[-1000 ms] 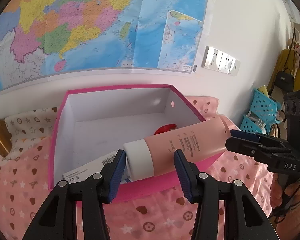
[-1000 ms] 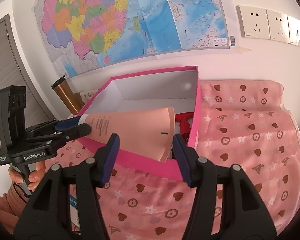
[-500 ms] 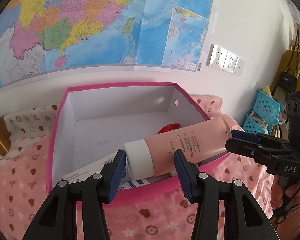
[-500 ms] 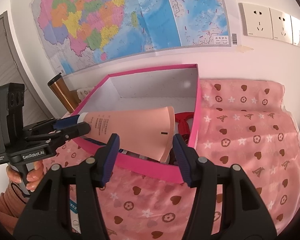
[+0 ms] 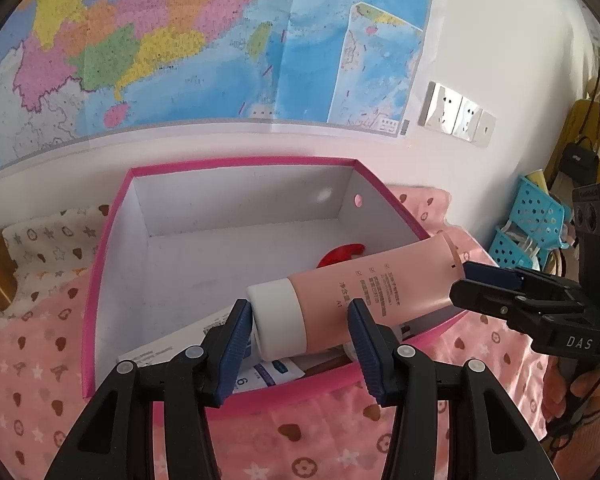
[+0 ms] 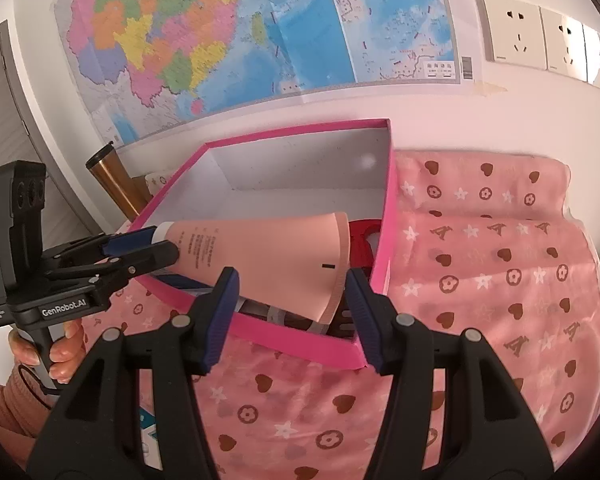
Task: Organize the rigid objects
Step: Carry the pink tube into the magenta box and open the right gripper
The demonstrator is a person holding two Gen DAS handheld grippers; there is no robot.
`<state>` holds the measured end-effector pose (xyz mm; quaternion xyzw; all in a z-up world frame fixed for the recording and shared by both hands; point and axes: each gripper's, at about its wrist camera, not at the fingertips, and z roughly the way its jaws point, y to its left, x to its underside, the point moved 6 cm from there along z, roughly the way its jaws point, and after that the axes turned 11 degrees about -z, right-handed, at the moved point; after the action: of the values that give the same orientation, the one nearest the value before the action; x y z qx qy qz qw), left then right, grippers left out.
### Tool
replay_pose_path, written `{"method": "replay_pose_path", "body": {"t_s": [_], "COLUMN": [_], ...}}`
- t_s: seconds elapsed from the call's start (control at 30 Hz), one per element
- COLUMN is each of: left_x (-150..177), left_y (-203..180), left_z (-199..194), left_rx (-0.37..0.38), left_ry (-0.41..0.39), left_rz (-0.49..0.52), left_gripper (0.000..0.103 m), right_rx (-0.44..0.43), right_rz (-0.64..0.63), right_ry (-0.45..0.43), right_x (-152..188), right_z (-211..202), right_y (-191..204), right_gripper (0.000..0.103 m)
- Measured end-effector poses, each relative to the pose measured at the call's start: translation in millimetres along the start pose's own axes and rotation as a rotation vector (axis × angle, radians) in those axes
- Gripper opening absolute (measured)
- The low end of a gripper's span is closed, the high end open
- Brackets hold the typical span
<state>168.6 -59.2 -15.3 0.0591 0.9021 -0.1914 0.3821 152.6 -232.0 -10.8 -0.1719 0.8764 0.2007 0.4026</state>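
Observation:
A pink tube [image 5: 380,284] with a white cap [image 5: 278,318] hangs slanted over the near right corner of the open pink box [image 5: 244,162]. My left gripper [image 5: 300,340] is shut on the cap end. My right gripper [image 6: 292,308] is shut on the tube's [image 6: 268,252] flat crimped end, above the box's [image 6: 300,132] near wall. From the right wrist, the left gripper [image 6: 156,244] shows at the left, held by a hand. From the left wrist, the right gripper [image 5: 472,284] shows at the right.
Inside the box lie a red-handled item [image 5: 340,254], a white carton with a barcode [image 5: 172,344] and a blue-labelled pack [image 5: 276,372]. Pink heart-print cloth [image 6: 480,280] covers the surface. A copper-coloured cylinder [image 6: 112,184] stands left of the box, blue baskets [image 5: 536,216] far right.
Both grippers with the tube have crept slightly further over the box, so more of its inside shows below the tube. Both grips are unchanged.

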Motion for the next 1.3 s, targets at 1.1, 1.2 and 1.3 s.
{"method": "replay_pose_path", "body": {"t_s": [1.1, 1.2, 1.3], "left_x": [3.9, 5.5, 9.9], "left_y": [1.7, 3.0, 4.8], "left_z": [33.1, 30.6, 21.7], "left_rx": [-0.022, -0.025, -0.032], "left_ry": [0.067, 0.062, 0.040], "left_rz": [0.002, 0.005, 0.020], "left_gripper": [0.050, 0.050, 0.051], "right_rx": [0.039, 0.038, 0.040], "right_rz": [-0.053, -0.052, -0.059], "right_ry": [0.034, 0.026, 0.022], "right_x": [-4.7, -4.1, -1.6], "right_z": [17.2, 14.6, 11.3], "right_y": [5.1, 6.1, 8.2], "right_gripper": [0.060, 0.060, 0.060]}}
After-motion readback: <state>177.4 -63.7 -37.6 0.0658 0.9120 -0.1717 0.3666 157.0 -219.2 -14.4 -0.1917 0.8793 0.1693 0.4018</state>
